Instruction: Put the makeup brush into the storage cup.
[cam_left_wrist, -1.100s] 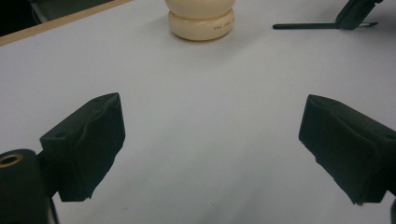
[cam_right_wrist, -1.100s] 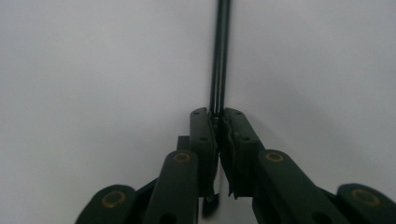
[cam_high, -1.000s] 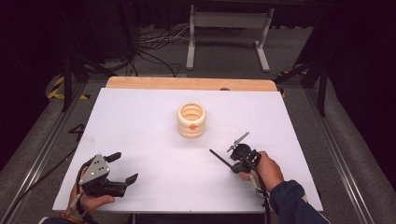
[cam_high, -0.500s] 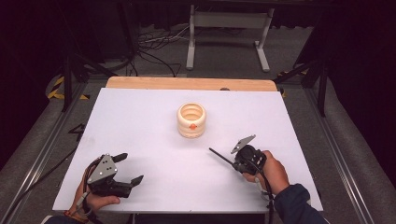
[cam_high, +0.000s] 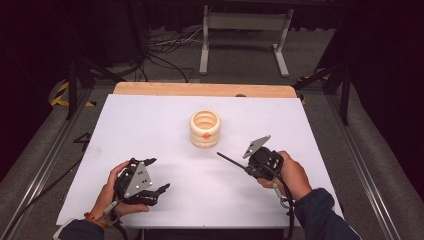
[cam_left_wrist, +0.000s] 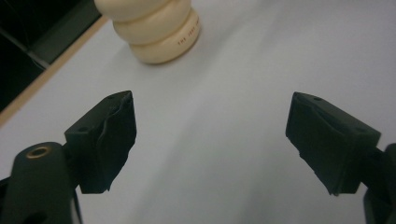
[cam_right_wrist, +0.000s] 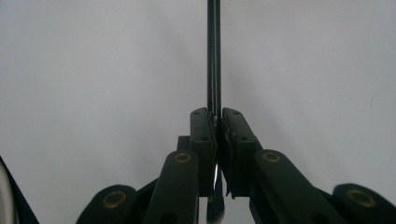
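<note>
Space around the cream pot (cam_high: 205, 129) is wide on every side: one pot stands alone near the middle of the white table (cam_high: 150, 120), a little toward the far edge, well apart from both hands and from all table borders. It is made of three round rings stacked, with a small orange mark on its front, and it stands upright. Along the far edge of the table a wooden strip (cam_high: 205, 90) shows, and behind it there is grey floor with some cables (cam_high: 165, 47) and one metal stand (cam_high: 245, 35). The room around is dark. Two grippers are over the near part of the table. The left gripper (cam_high: 152, 175), near the front left corner, has its jaws apart with nothing between them, and they have just been closing a little; in the left gripper view the pot (cam_left_wrist: 156, 28) is ahead, up and to the left of the jaws. The right gripper (cam_high: 248, 168), on the right side, is clenched on one thin black rod (cam_high: 231, 161), which points toward the left of the table; in the right gripper view the rod (cam_right_wrist: 214, 56) runs straight forward from the jaws.
</note>
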